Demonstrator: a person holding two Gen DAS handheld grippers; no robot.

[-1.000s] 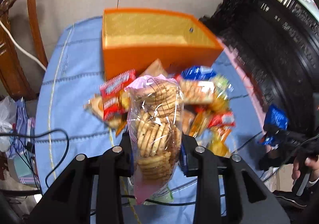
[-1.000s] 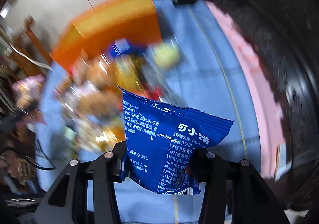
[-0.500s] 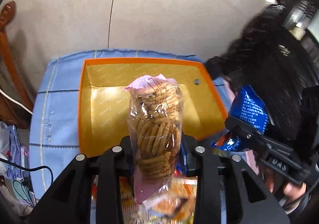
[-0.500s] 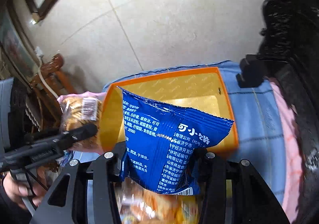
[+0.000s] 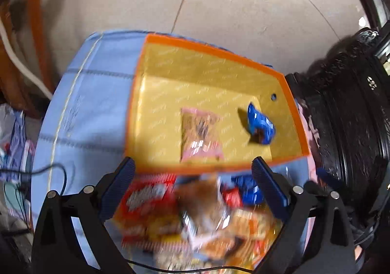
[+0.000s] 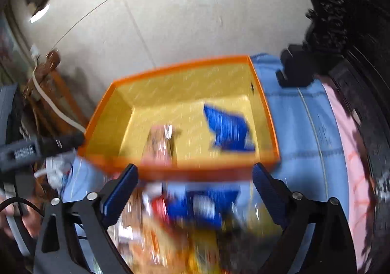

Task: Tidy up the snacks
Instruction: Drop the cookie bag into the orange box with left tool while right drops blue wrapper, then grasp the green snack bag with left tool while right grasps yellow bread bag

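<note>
An orange box (image 5: 212, 51) with a yellow inside sits on the blue tablecloth. Inside it lie a clear bag of cookies (image 5: 201, 136) and a blue snack packet (image 5: 259, 124). Both show in the right wrist view too, the cookie bag (image 6: 159, 143) and the blue packet (image 6: 228, 131) in the box (image 6: 180, 70). My left gripper (image 5: 193, 181) is open and empty, above the box's near edge. My right gripper (image 6: 195, 183) is open and empty, also near the front edge. A blurred pile of snack packets (image 5: 195, 215) lies below the fingers in both views.
Dark carved wooden furniture (image 5: 351, 115) stands to the right of the table. A wooden chair (image 5: 29, 37) with a white cable stands at the left. A black cable (image 5: 48, 169) lies on the blue tablecloth (image 5: 92, 113). The left gripper (image 6: 36, 147) shows at the right wrist view's left.
Both grippers opened and let go: the cookie bag and the blue packet have dropped into the orange box. Both grippers have pulled back toward the snack pile.
</note>
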